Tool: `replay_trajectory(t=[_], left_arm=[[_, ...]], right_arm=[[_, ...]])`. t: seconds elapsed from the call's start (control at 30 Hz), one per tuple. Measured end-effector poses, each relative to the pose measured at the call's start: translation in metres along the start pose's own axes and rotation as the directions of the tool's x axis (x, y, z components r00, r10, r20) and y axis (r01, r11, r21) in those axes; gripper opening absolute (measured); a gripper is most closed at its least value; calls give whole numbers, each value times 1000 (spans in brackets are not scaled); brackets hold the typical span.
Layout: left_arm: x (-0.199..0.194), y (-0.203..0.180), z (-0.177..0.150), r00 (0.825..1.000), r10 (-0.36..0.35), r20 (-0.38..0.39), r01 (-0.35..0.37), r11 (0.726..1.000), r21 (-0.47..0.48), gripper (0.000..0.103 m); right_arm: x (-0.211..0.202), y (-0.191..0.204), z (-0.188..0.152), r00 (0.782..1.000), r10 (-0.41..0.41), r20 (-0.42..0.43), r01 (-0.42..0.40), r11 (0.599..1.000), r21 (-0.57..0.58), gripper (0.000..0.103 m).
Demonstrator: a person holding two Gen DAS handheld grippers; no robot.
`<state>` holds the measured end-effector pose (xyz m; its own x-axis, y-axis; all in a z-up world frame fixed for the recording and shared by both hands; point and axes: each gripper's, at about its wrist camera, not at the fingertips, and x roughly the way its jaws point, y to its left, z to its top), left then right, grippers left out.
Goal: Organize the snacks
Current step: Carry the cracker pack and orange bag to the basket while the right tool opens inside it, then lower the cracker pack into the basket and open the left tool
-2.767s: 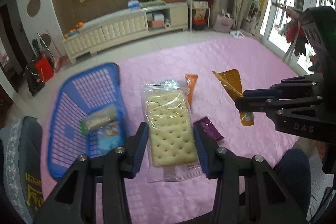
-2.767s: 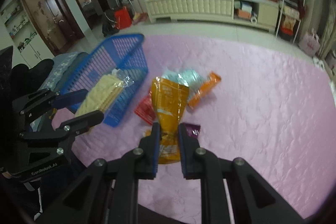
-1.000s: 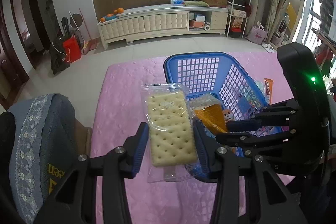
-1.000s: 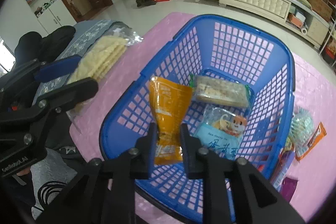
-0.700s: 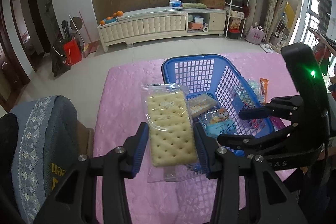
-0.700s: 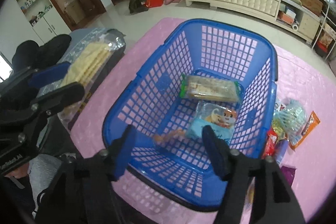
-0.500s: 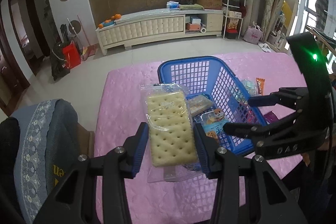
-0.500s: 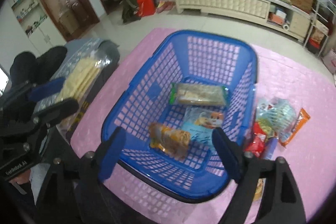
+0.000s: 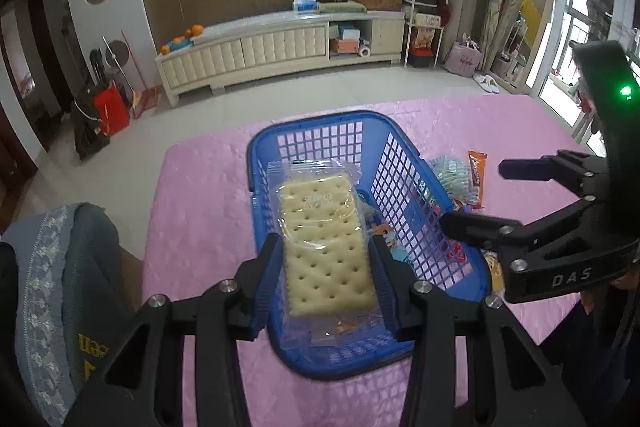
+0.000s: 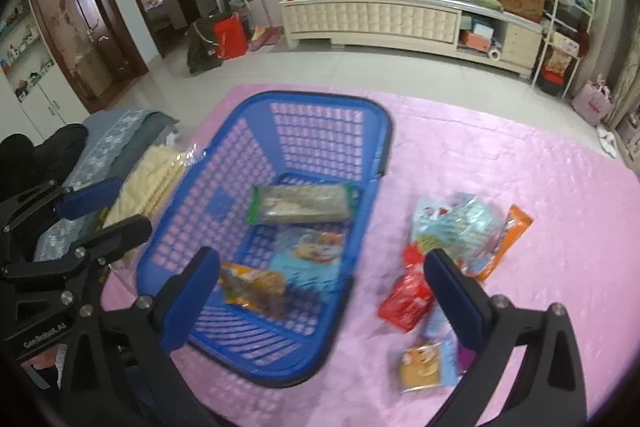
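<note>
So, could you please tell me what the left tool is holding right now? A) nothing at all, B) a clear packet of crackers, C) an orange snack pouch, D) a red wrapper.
B: in the left wrist view the left tool is clamped on a clear packet of crackers, held over the blue basket; the orange snack pouch already lies inside the basket.

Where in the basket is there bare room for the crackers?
Free: the basket floor's left side and far end beyond the green-edged pack. Crowded: near right, where the orange pack and blue pack lie. Left tool holds the crackers above.
</note>
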<state>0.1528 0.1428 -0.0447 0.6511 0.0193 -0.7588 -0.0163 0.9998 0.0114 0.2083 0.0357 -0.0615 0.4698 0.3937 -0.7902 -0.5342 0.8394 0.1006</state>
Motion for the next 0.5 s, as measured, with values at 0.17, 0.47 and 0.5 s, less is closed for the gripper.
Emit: replay_trajectory(t=[0.17,0.47,0.5], left_arm=[[30,0,9,999,-15,-31,14,1000,-10,42],[63,3,14,997,-26,-76,25,1000,-14,42],[63,5,15,997,-26,-69,25,1000,-15,45]], right_arm=[[17,-20,8,999,-38,-19,38,999,19,103],[45,-35,10,998,-2,-66,5,999,39,103],[46,-35,10,998,-2,-62,5,999,40,103]])
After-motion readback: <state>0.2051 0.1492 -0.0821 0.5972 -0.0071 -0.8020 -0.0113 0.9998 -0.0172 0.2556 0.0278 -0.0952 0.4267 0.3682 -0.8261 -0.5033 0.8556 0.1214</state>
